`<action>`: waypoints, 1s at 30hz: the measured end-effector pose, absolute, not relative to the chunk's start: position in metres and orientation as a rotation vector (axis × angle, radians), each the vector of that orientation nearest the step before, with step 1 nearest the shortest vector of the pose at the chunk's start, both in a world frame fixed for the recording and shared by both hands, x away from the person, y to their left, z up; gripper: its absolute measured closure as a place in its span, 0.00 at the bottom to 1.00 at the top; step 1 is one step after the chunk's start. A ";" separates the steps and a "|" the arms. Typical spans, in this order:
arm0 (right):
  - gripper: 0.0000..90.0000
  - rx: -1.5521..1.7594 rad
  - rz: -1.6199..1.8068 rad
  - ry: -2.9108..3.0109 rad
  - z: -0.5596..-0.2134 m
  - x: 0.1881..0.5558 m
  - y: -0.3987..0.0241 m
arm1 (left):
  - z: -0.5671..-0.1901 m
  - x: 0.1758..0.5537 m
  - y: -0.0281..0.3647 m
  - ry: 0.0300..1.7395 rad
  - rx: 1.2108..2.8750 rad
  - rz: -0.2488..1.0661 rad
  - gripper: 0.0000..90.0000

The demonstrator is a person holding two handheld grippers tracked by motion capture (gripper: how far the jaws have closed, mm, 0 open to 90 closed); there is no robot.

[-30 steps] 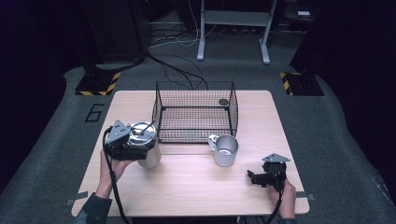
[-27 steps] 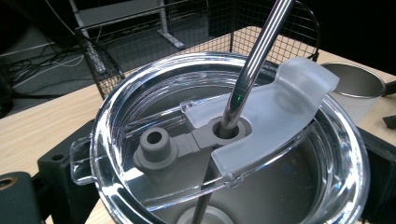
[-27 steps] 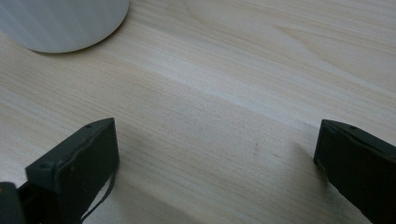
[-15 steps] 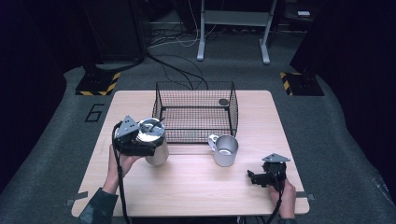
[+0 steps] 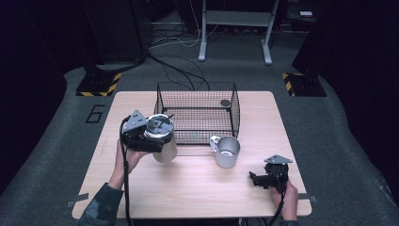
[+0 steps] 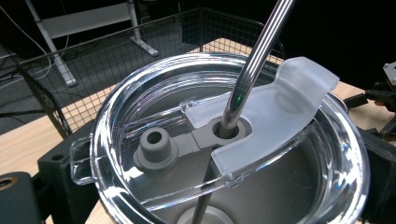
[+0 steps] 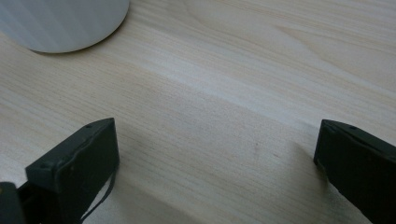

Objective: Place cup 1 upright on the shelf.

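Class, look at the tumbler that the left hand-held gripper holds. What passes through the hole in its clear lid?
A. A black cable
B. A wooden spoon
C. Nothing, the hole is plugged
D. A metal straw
D: in the left gripper view a shiny metal straw runs down through the hole in the clear lid of the tumbler.

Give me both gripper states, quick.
Left gripper: shut on the lidded tumbler, lifted off the table.
Right gripper: open, empty, low over the table.

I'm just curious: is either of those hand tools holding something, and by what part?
The left gripper holds the lidded steel tumbler around its upper body, below the lid; the right gripper is open, holding nothing.
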State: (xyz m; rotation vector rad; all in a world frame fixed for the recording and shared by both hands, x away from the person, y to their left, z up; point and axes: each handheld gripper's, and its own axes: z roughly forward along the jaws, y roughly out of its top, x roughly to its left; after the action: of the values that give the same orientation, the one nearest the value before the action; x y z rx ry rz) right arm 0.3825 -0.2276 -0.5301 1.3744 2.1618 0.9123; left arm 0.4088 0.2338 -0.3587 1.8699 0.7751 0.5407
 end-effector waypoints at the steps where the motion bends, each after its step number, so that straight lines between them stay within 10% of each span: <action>1: 0.00 1.373 0.911 2.164 -0.530 0.382 -0.228 | -0.356 0.410 0.232 0.771 1.873 0.530 0.05; 30: 0.00 1.376 0.916 2.158 -0.530 0.383 -0.227 | -0.318 0.425 0.220 0.730 1.835 0.513 0.05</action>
State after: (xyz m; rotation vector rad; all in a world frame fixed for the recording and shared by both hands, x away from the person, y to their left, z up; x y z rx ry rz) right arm 0.3825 -0.2273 -0.5302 1.3756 2.1580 0.9155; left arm 0.4247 0.2204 -0.3182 1.8350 0.7298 0.5128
